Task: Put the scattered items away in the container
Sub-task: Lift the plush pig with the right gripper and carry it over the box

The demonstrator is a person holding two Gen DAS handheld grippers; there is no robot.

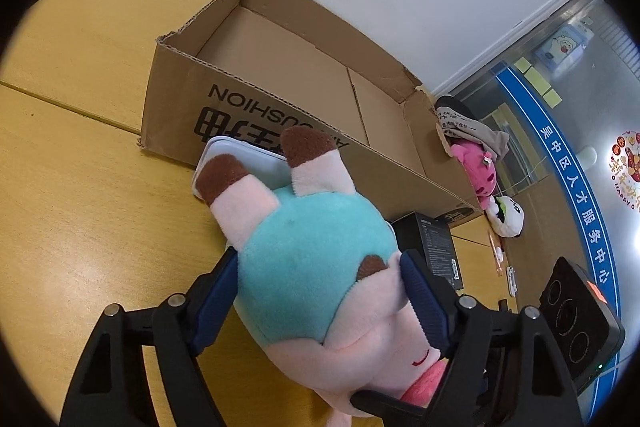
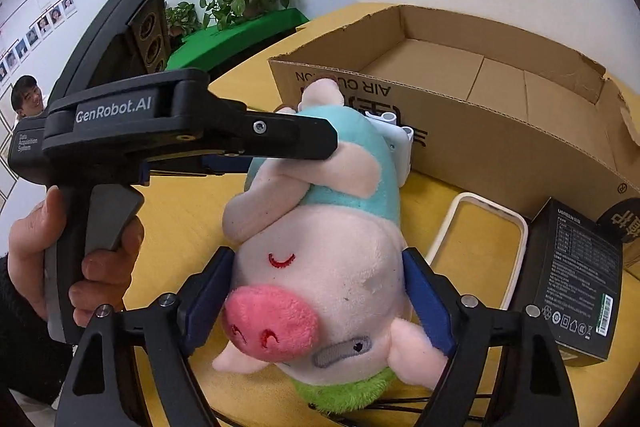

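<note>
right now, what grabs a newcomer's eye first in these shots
A pink pig plush in a teal shirt fills both views, lying on the yellow table with the left tool around its body and the right tool around its head. Behind it stands an open cardboard box, nothing visible inside.

Phone case (image 1: 224, 163) mostly hidden behind the plush pig (image 1: 316, 267)
</note>
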